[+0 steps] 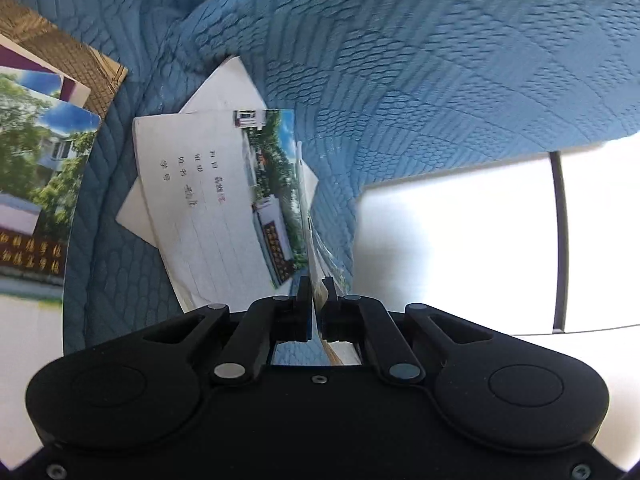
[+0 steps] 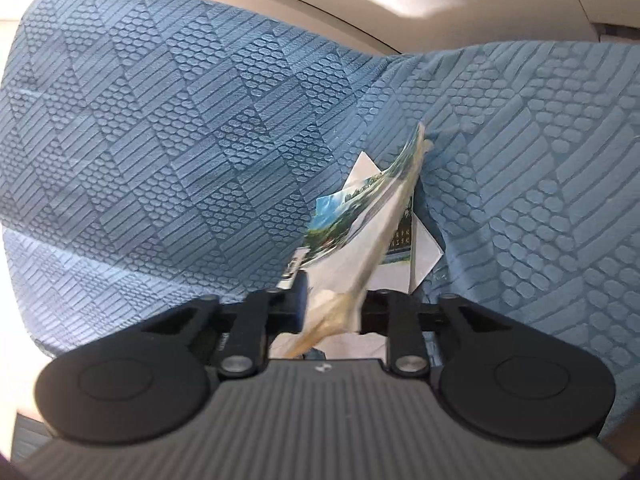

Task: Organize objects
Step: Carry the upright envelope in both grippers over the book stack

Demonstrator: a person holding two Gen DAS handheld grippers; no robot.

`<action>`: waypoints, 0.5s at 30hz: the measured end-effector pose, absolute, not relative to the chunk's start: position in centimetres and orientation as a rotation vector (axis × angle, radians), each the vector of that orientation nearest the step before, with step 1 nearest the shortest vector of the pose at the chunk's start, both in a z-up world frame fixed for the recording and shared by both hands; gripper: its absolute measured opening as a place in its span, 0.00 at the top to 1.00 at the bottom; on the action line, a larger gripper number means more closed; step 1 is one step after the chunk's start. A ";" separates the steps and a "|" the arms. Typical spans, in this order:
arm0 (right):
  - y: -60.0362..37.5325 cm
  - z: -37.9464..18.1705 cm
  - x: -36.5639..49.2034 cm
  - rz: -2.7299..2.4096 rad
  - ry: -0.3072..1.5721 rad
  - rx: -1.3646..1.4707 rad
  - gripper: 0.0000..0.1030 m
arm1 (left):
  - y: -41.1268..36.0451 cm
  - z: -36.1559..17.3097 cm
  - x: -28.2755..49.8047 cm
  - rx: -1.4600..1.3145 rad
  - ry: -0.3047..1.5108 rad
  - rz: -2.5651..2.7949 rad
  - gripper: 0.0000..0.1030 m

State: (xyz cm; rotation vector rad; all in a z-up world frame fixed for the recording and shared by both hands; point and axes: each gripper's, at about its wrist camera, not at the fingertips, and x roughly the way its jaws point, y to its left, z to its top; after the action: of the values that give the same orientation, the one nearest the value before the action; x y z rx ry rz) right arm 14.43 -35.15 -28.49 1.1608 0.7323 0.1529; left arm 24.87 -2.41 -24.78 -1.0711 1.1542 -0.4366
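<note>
Booklet [image 1: 310,216]: we are lifting it edge-on off the blue cover [image 1: 440,60], left gripper [image 1: 319,288] clenched on it, right gripper [image 2: 334,300] loosely around it, likely stacking next.

Blue quilted sofa cover [image 1: 420,60]; white floor [image 1: 460,248] beside it.
</note>
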 end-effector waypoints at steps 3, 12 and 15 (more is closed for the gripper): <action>-35.0 -27.7 13.9 0.166 0.725 1.131 0.84 | -2.2 -23.4 24.0 -1.045 1.123 -0.445 0.97; -34.2 -24.3 13.8 0.263 0.754 1.130 0.85 | 0.8 -20.7 21.2 -1.125 1.030 -0.448 0.97; -33.5 -22.9 14.0 0.322 0.760 1.120 0.85 | 1.9 -19.3 20.2 -1.124 0.983 -0.443 0.97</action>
State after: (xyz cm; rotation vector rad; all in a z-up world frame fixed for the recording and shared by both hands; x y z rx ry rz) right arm 14.01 -33.53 -22.89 1.1202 0.7598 0.3221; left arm 20.17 1.89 -19.31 -1.1242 0.9827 -0.4427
